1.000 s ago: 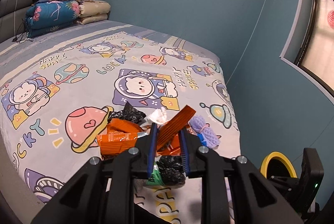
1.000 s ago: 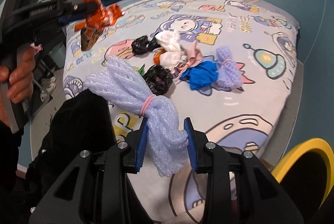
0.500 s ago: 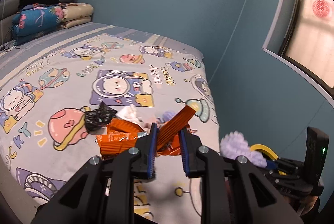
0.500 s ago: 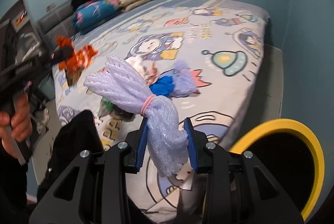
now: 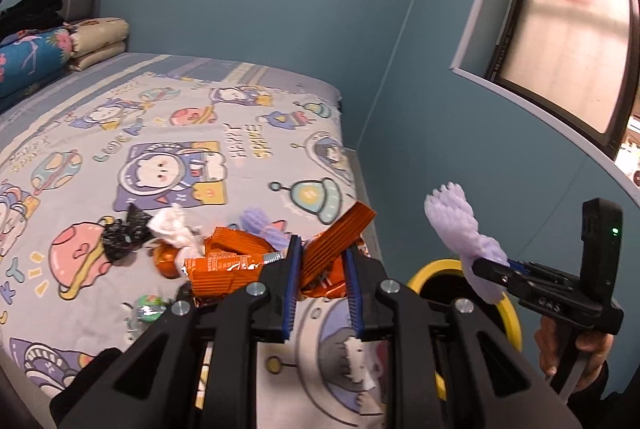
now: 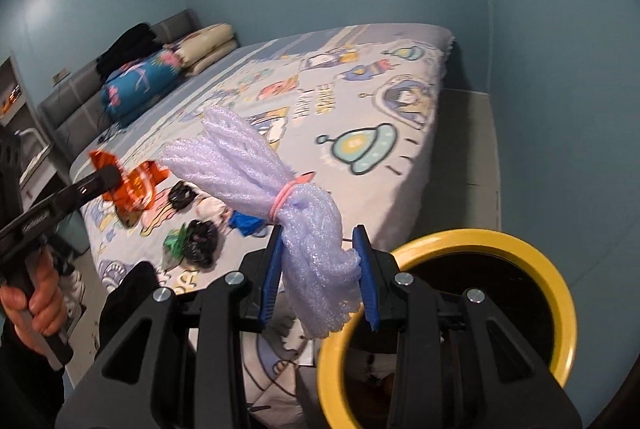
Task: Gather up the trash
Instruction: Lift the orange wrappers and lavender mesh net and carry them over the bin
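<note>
Now the right gripper (image 6: 316,257) squeezes purple foam netting (image 6: 280,197) above the yellow-rimmed bin (image 6: 560,293) at 5 o'clock; the left gripper (image 5: 320,265) pinches an orange wrapper (image 5: 336,241).

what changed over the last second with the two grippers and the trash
The right gripper carried the purple foam net off the bed until it hangs at the yellow-rimmed bin. The left gripper swung the same way, still shut on the orange wrapper. Nothing was released; the remaining litter on the bed stayed put.
</note>
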`<action>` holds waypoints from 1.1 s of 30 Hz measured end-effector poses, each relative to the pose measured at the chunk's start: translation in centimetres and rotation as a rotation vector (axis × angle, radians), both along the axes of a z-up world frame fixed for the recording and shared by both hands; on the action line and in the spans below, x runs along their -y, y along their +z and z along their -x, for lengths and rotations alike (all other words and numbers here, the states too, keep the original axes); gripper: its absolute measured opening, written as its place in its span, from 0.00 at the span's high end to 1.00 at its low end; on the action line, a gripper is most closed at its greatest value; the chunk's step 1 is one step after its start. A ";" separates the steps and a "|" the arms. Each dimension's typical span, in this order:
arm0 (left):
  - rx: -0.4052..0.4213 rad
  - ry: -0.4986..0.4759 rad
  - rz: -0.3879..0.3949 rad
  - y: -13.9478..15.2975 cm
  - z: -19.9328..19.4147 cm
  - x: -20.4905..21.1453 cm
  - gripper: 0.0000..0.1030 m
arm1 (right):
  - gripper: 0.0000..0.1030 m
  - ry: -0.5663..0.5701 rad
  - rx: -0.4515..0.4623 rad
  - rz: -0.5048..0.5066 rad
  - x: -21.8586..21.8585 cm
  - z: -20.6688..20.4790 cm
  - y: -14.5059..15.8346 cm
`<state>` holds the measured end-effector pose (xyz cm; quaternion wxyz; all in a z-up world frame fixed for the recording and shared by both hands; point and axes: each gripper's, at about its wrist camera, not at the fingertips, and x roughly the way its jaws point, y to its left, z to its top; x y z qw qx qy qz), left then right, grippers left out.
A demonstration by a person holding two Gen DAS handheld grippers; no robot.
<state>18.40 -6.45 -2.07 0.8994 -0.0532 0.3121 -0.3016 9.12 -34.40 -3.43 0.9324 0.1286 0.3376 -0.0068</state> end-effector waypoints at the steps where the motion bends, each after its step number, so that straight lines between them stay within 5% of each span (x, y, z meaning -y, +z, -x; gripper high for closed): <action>1: -0.001 -0.006 0.002 0.0 0.2 0.3 0.81 | 0.68 -0.028 0.005 0.008 0.5 0.3 0.2; 16: -0.012 -0.167 -0.028 0.1 3.0 7.3 0.81 | 0.67 -0.202 0.045 0.035 5.2 3.5 1.6; 33: -0.037 -0.325 -0.120 -2.8 6.2 13.9 0.81 | 0.63 -0.252 -0.075 -0.025 7.9 2.6 -1.9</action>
